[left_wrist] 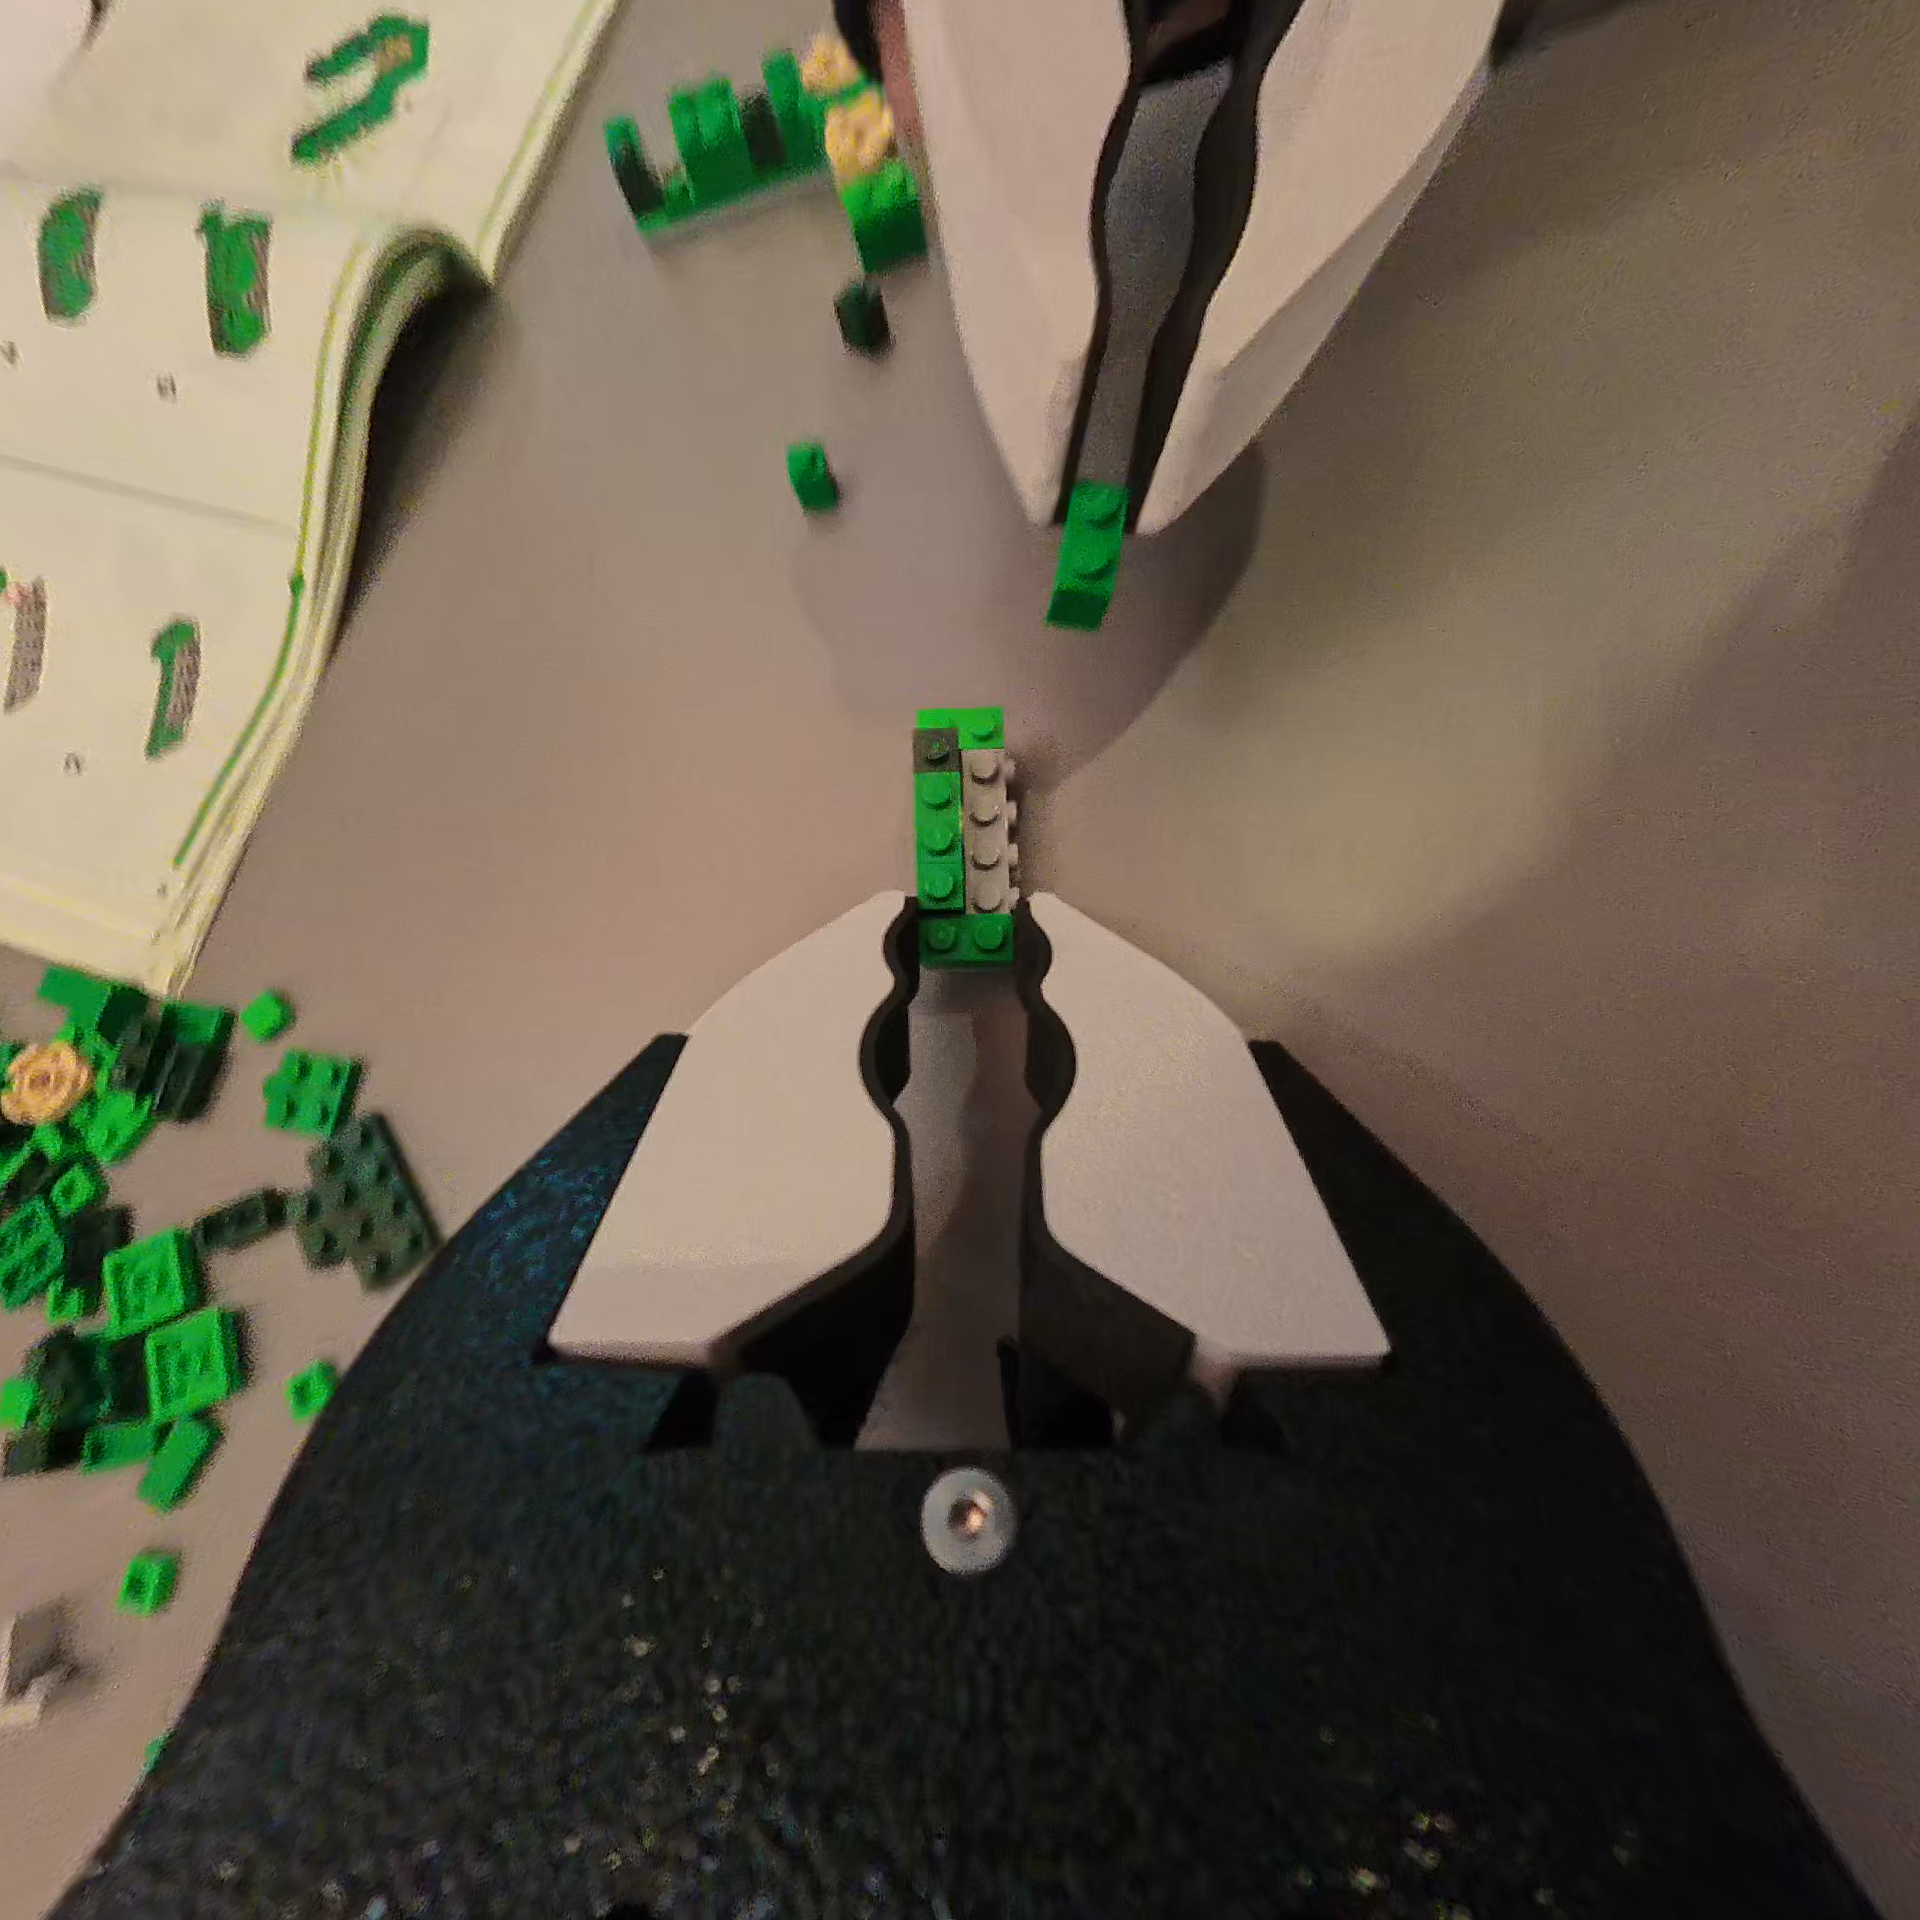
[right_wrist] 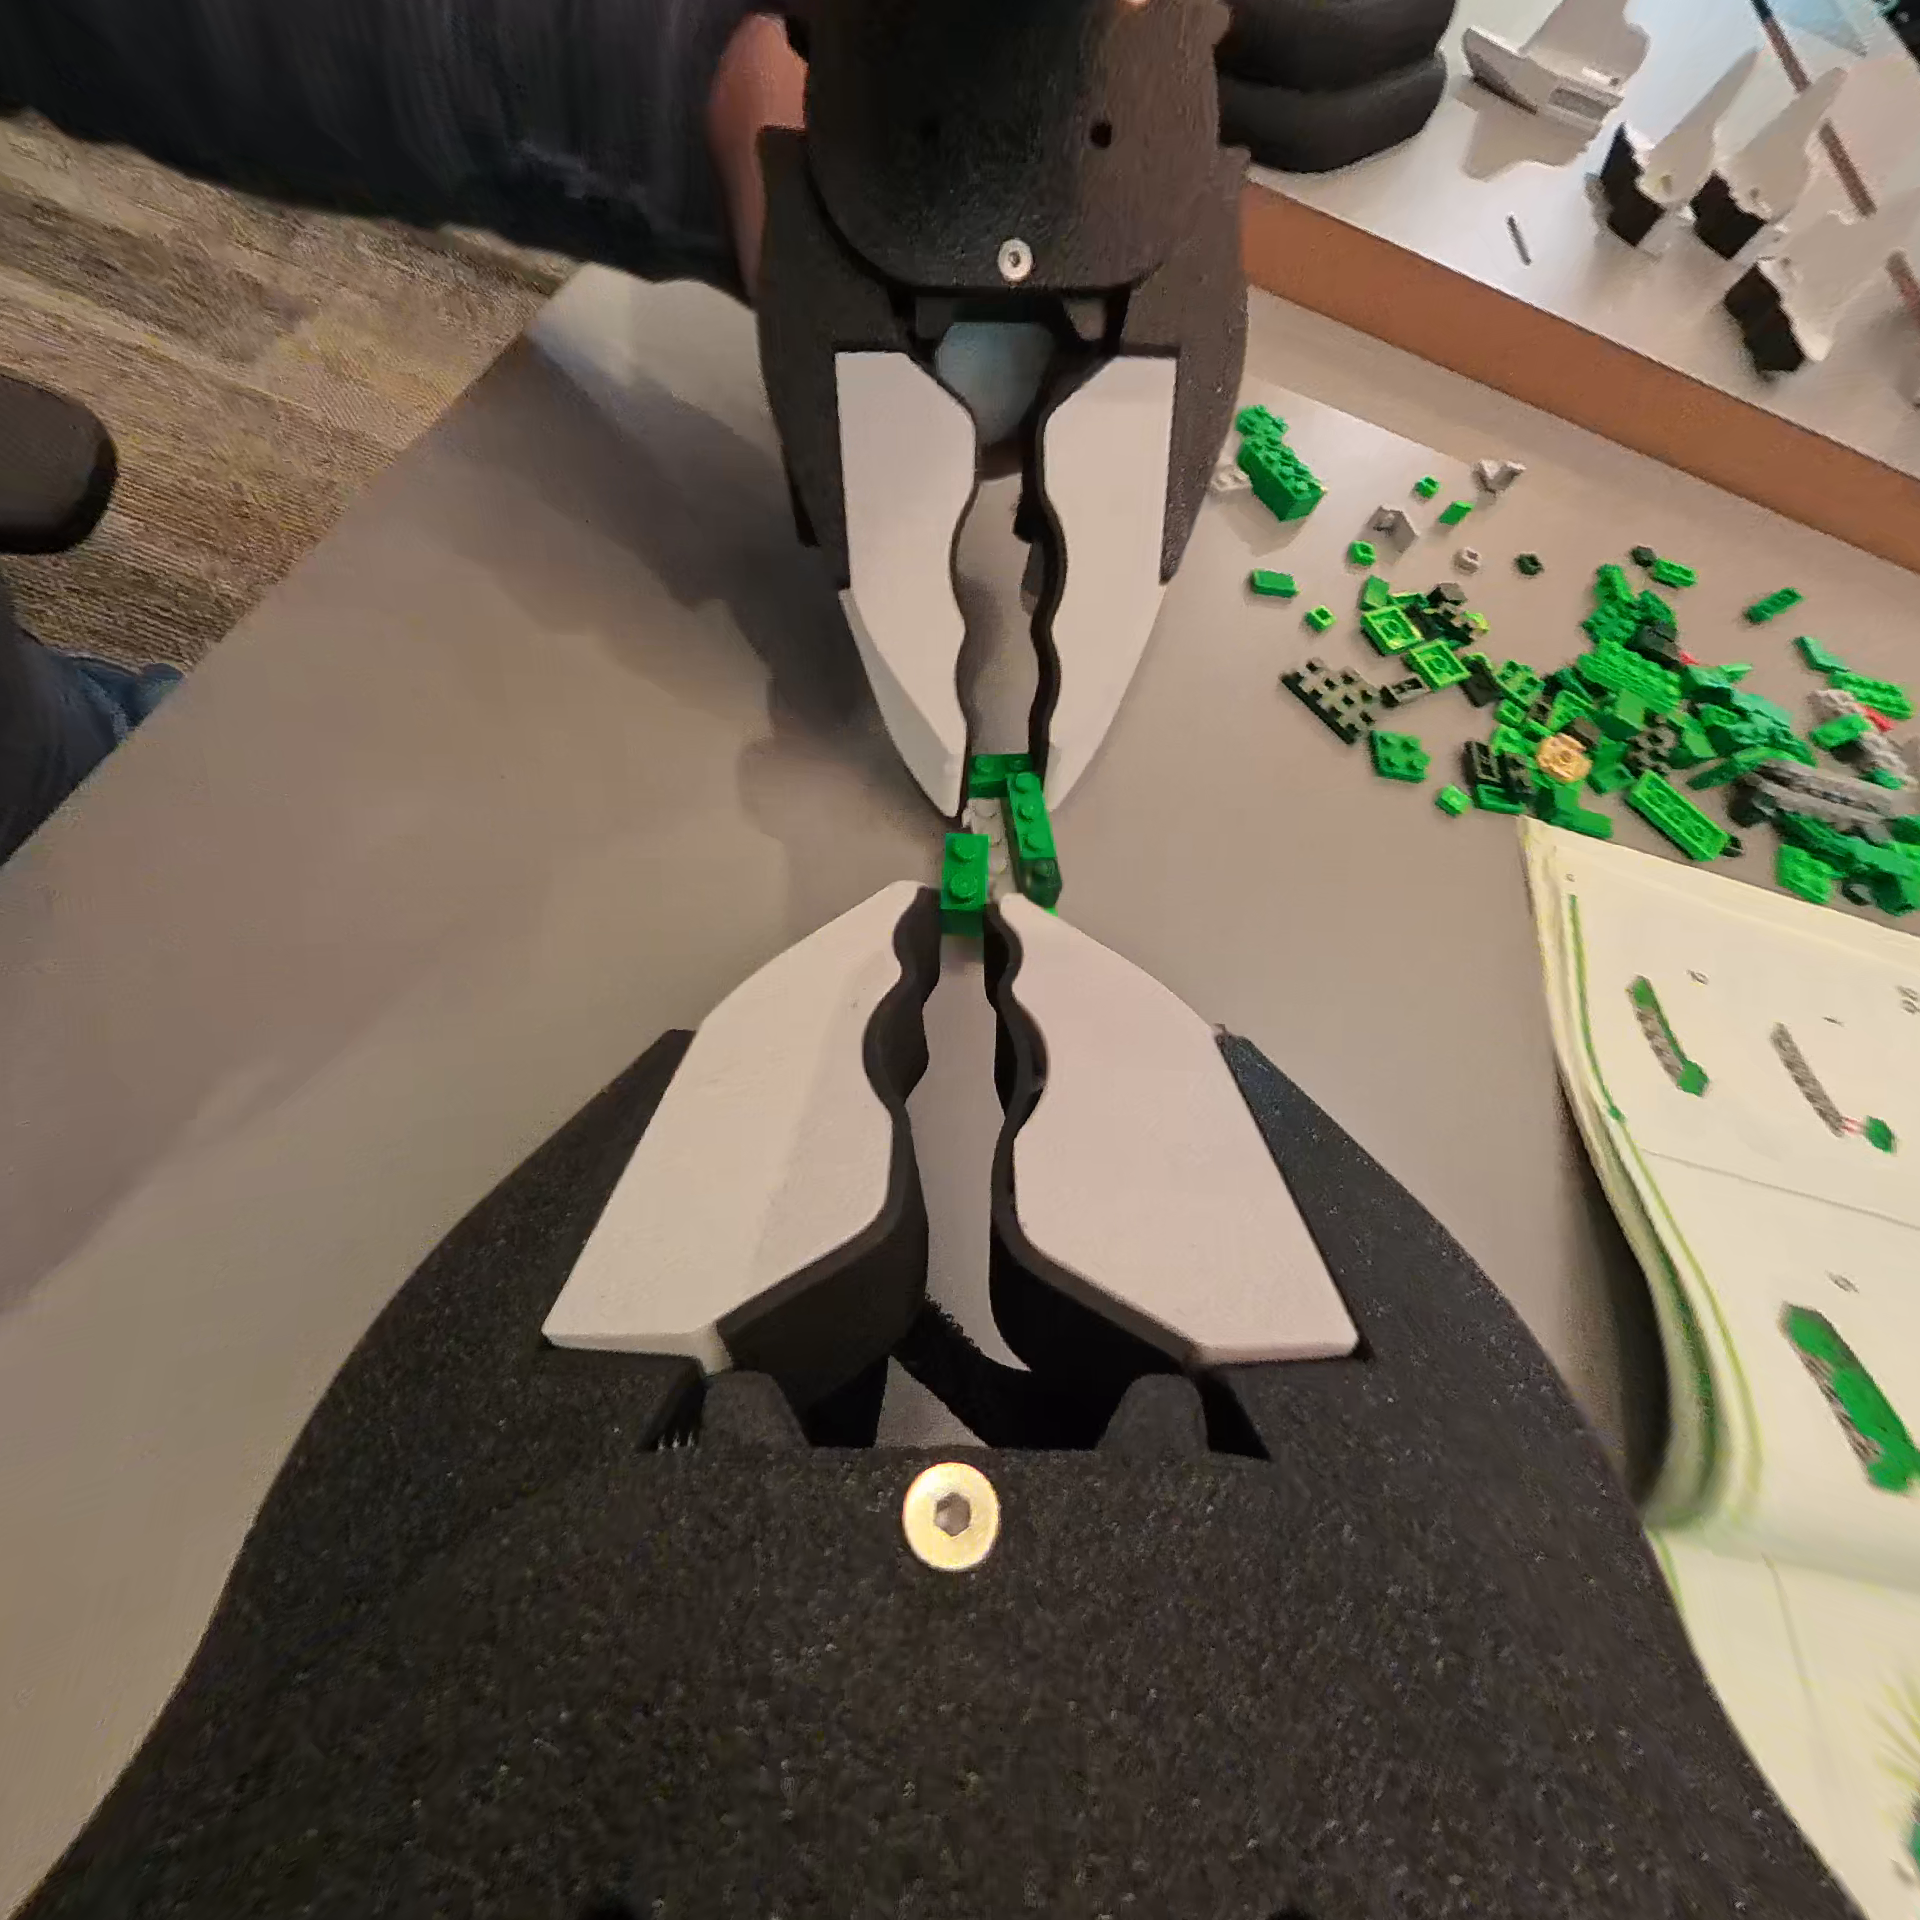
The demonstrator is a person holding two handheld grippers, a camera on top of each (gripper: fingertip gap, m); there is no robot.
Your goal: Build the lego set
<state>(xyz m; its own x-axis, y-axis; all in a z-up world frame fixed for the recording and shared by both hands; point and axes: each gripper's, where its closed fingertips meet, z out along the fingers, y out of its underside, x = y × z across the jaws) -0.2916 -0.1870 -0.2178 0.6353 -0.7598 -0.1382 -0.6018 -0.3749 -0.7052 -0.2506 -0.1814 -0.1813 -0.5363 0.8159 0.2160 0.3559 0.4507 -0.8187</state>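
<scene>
The left gripper (left_wrist: 966, 914) is pinching the near end of a small green-and-grey lego assembly (left_wrist: 964, 831), its white fingers (left_wrist: 800, 997) drawn in narrow around the green end brick. The assembly is sticking straight out from the fingertips, studs facing up, a grey strip running along its right side beside a row of green plates.

Over from the far side, the right gripper (left_wrist: 1096, 509) is clamping a bright green two-stud plate (left_wrist: 1089, 566), fingers closed tight on one end so the rest hangs out past the tips. In the left wrist view that plate is sitting apart from the assembly, up and to the right of it.

Switching to the right wrist view: the right gripper (right_wrist: 961, 914) is gripping the green plate (right_wrist: 964, 878) just beside the assembly (right_wrist: 1023, 821), which the left gripper (right_wrist: 1003, 784) is holding opposite. Whether plate and assembly are touching, I cannot tell from here.

Everything is happening above a pale grey table (left_wrist: 1558, 831). An open instruction booklet (left_wrist: 177, 416) is lying at one side, and a loose pile of green bricks (right_wrist: 1662, 717) is spread beside it. A partly built green section (left_wrist: 748, 145) is standing farther back on the table.
</scene>
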